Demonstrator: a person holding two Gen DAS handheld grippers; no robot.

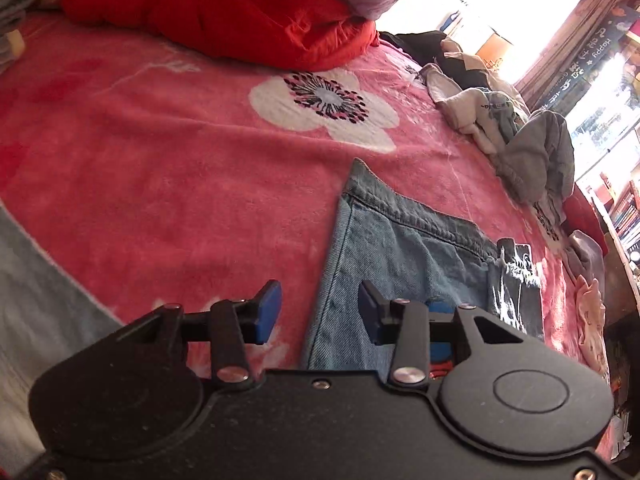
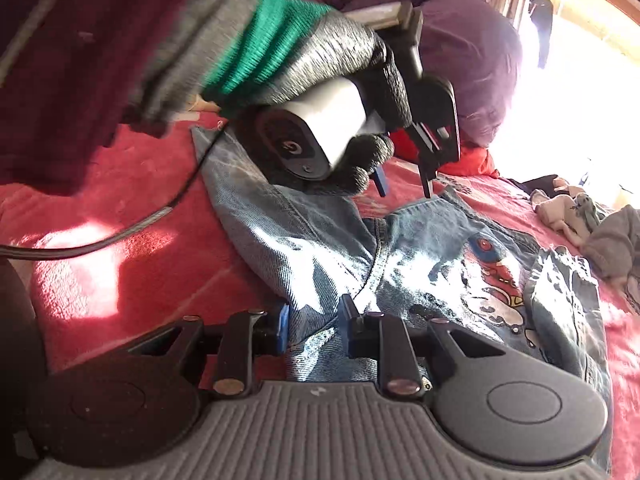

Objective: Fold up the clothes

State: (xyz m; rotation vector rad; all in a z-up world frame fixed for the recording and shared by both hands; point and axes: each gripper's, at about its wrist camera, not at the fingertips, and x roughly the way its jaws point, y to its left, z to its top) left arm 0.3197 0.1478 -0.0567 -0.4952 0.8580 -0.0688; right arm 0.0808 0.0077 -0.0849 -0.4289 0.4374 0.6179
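Denim fills the near view: my right claw [image 2: 312, 326] has its blue pads apart with a fold of the jeans [image 2: 440, 264] rising between them. My left claw [image 1: 319, 312] is spread wide over the jeans' edge, holding nothing. Beyond lies the pink blanket [image 1: 160, 152], then loose clothes [image 1: 520, 140] and a red quilt [image 1: 224, 12].
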